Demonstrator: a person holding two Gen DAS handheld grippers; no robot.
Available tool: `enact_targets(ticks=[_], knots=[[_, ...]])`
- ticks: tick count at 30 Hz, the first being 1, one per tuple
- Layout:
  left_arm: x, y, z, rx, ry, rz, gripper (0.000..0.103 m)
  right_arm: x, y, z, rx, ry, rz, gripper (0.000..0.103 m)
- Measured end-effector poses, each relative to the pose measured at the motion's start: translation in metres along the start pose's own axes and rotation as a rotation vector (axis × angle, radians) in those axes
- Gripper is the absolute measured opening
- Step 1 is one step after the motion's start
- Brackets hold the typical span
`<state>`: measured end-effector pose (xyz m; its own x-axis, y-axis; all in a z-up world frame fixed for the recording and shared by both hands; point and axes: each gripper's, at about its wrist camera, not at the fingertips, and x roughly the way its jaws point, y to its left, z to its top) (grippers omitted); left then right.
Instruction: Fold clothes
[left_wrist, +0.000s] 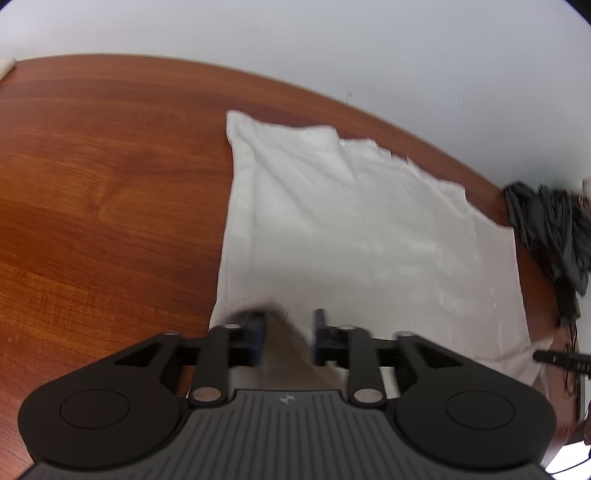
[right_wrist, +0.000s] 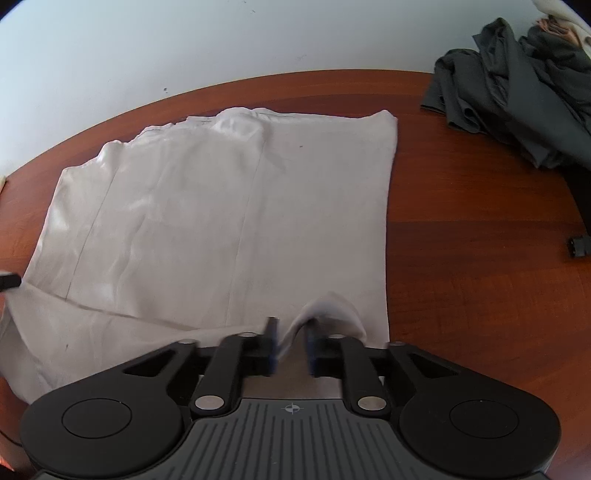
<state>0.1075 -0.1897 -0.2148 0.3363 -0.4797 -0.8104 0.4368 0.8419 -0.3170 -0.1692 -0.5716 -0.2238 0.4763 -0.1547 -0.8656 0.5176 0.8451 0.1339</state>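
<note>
The left gripper (left_wrist: 287, 338) stands with jaws parted, cloth between them but unpinched; the right gripper (right_wrist: 291, 343) likewise gapes narrowly around a raised pucker of the white garment (right_wrist: 229, 206) (folded, lying flat on the wooden table (right_wrist: 480, 258)); a dark crumpled garment (right_wrist: 517, 107) sits at the table's far right corner.

White garments: one (right_wrist: 229, 206), spread on the table near its far edge
Dark garments: one heap (right_wrist: 517, 99) at the table's far right corner; how many pieces are in it cannot be told
Tables: one (left_wrist: 103, 177)
Grippers: two, left (left_wrist: 288, 338) and right (right_wrist: 291, 345)
Fingers per gripper: two
Small black objects: one (right_wrist: 578, 246) by the table's right edge
</note>
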Motion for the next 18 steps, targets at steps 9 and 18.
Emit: enact_targets(ticks=[9, 18], knots=[[-0.037, 0.001, -0.006, -0.054, -0.065, 0.021, 0.057, -0.033, 0.006, -0.005, -0.067, -0.037, 0.042, 0.049], [-0.041, -0.031, -0.047, -0.005, 0.027, -0.064, 0.058, -0.033, 0.034, -0.037, -0.119, 0.008, 0.205, 0.049]])
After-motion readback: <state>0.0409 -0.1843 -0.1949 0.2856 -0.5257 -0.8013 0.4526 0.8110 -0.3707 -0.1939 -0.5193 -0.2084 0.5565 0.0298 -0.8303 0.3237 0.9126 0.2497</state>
